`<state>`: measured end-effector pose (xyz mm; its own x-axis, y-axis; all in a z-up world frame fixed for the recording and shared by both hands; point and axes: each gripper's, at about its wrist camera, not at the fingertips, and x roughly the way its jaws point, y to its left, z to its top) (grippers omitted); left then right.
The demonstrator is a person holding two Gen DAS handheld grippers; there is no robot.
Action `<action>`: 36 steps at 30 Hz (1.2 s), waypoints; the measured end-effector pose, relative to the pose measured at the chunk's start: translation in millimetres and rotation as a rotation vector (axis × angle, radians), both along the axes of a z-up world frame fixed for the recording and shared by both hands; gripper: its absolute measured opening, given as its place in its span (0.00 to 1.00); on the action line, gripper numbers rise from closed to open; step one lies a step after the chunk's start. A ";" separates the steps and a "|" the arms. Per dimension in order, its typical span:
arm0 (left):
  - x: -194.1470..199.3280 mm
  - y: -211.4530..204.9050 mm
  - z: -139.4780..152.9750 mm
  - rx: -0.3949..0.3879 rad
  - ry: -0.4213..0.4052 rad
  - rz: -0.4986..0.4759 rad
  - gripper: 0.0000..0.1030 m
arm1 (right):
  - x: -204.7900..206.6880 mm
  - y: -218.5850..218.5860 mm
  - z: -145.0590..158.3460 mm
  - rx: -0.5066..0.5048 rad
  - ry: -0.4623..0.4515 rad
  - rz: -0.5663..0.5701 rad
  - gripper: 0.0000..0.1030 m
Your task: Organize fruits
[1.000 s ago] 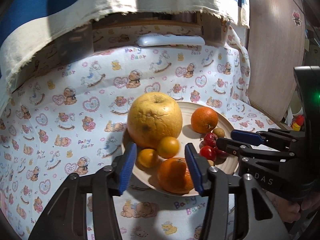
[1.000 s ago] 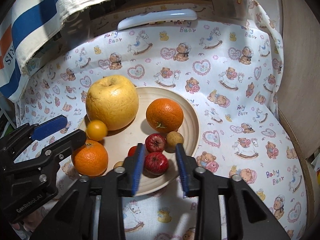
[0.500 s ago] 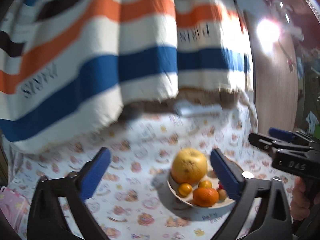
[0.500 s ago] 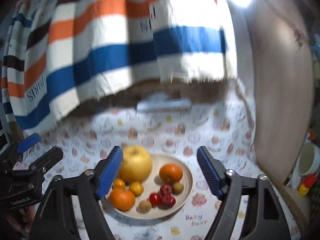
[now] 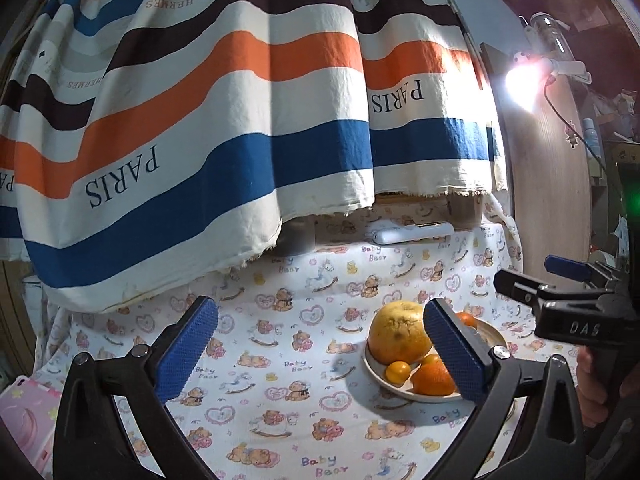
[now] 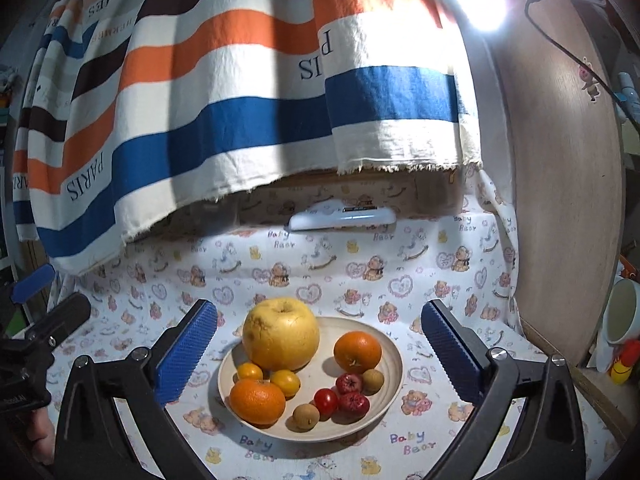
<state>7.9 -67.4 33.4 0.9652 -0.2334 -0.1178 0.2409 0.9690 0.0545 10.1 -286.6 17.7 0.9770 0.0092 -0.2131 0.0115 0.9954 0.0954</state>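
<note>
Both grippers drawn back from plate (image 6: 394,354), pointing near level. Left gripper (image 5: 320,354) fingers spread wide, nothing between pads. Right gripper (image 6: 320,354) fingers also wide and bare, jaws just been opening; same for left.

Fruit all on plate, plate on counter (image 6: 440,272) under bear-print cloth. Pomelo (image 6: 281,334) at plate's back left; orange (image 6: 357,351) at back right; second orange (image 6: 257,400) at front left rim, two kumquats (image 6: 285,382) between it and pomelo. Cherry tomato (image 6: 325,399), two red fruits (image 6: 353,402) and two brown longans (image 6: 306,416) clustered front right.

Judgement: task looks done or close; risks mostly on any return.

- Front-left orange sits on rim slope; nudge from a finger could roll it onto cloth.
- Small round fruit packed tight; closing on one likely pushes neighbours out over rim.
- Pomelo probably too broad for fingers even at full spread; pinch could slip off and shove plate.
- Cloth is loose; dragging a finger across it could slide plate.
- Striped towel (image 6: 240,100) hangs low behind plate; high reach could snag it.
- Grippers near each other, left one seen at left edge of right view; crossing paths over plate could clash.
</note>
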 end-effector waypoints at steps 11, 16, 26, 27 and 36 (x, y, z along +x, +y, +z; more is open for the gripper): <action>13.5 6.9 -18.7 -0.016 0.047 0.022 0.99 | 2.7 14.6 -17.2 -0.072 0.028 0.011 0.99; 25.8 7.0 -24.0 -0.034 0.125 0.018 0.99 | 8.3 16.1 -19.6 -0.081 0.060 0.007 0.99; 36.0 8.9 -28.9 -0.049 0.189 0.016 0.99 | 10.8 19.8 -20.6 -0.096 0.078 0.000 0.99; 37.0 9.1 -28.9 -0.050 0.192 0.017 0.99 | 11.0 19.6 -20.4 -0.095 0.075 -0.001 0.99; 39.5 8.6 -29.4 -0.046 0.194 0.016 0.99 | 9.8 17.8 -20.7 -0.092 0.071 -0.004 0.99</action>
<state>47.4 -58.8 4.0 0.9289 -0.2278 -0.2920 0.2274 0.9732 -0.0358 20.0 -268.8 -3.0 0.9593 -0.0172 -0.2819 0.0186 0.9998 0.0024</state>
